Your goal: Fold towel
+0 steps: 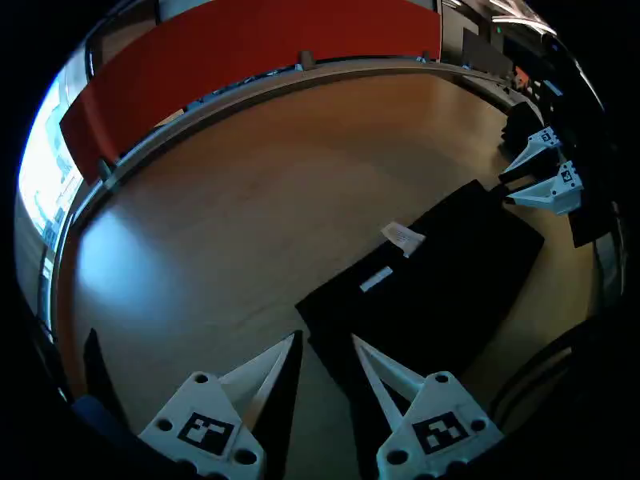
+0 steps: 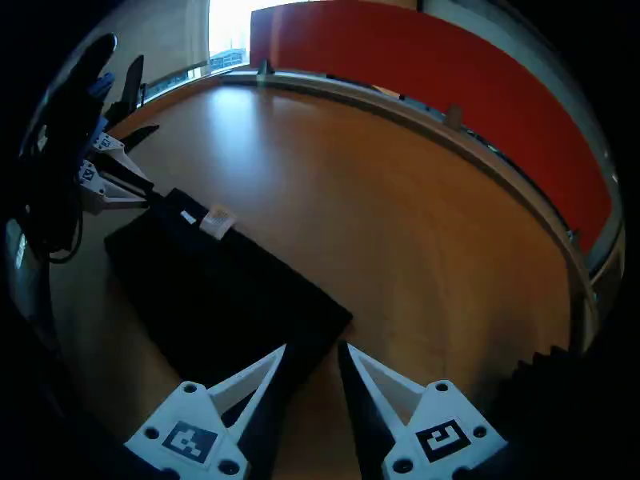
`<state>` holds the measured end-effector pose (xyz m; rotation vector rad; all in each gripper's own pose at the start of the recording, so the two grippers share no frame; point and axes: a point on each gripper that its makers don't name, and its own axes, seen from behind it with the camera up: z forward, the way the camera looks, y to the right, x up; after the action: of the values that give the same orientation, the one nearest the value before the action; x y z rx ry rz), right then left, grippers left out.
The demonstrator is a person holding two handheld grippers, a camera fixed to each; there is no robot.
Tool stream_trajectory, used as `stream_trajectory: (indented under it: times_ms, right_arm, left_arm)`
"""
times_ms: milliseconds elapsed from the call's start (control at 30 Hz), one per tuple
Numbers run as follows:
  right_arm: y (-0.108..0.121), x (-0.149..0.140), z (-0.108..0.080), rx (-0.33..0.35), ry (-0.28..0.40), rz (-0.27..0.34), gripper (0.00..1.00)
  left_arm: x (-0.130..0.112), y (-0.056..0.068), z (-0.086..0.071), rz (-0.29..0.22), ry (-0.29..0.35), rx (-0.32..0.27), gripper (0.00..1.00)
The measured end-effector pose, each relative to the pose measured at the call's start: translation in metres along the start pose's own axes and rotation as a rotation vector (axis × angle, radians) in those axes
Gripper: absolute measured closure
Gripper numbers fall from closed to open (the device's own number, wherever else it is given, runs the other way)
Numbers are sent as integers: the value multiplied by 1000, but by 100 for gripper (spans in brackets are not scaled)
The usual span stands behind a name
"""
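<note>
Bench: one wooden bench [image 1: 240, 208] [image 2: 400, 216] with a bare, shiny top carries everything.
Background: one long red panel [image 1: 240, 48] [image 2: 448, 72] runs behind the far edge of the bench, and one bright window [image 1: 44, 176] [image 2: 228, 28] stands beside it.
Towel: one black towel [image 1: 448, 272] [image 2: 216, 296] lies flat on the bench as a rectangle. It stretches between the two pairs of tongs, with one corner towards each.
Tags: two white pieces sit on the towel's top side. One is a loose tag [image 1: 402, 237] [image 2: 218, 218] at the long edge. The other is a small strip [image 1: 376, 278] [image 2: 189, 216] just beside it, nearer the left tongs.
Left tongs: the left tongs [image 1: 326, 352] [image 2: 144, 168] are low over the bench with their two fingers spread and gripping nothing. The towel's near corner lies just ahead of the tips and reaches under the right-hand finger in the left gripper view.
Right tongs: the right tongs [image 2: 312, 356] [image 1: 508, 188] have their two fingers apart and are empty, with bare bench showing in the gap. They are at the corner of the towel opposite the left tongs, and that corner lies just ahead of the fingertips.
Contact: whether either pair touches the cloth cannot be told.
</note>
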<state>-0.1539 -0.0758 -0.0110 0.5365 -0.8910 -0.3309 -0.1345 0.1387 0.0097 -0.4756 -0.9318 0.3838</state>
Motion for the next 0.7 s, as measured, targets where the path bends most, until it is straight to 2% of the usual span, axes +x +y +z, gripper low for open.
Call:
stream_trajectory:
  times_ms: [33, 167, 300, 367, 500, 567, 633, 700]
  right_arm:
    - [2, 1, 1, -7, 1, 2, 60]
    - [9, 7, 3, -34, 9, 11, 58]
    - [15, 10, 2, -56, 17, 18, 50]
    - [17, 11, 1, -63, 18, 17, 42]
    - [20, 10, -2, -74, 21, 12, 34]
    - [19, 10, -4, -75, 25, 12, 26]
    - [17, 10, -7, -74, 31, 14, 19]
    - [15, 10, -11, -72, 37, 17, 17]
  left_arm:
    - [1, -1, 0, -2, 1, 2, 63]
    - [6, -6, -2, -12, 9, 11, 39]
    - [9, -10, -5, -28, 15, 17, 27]
    - [9, -13, -6, -36, 19, 25, 22]
    - [10, -17, -11, -49, 25, 34, 19]
    - [10, -16, -14, -58, 28, 27, 18]
    - [10, -16, -17, -70, 32, 24, 11]
    - [9, -15, -20, -81, 36, 23, 10]
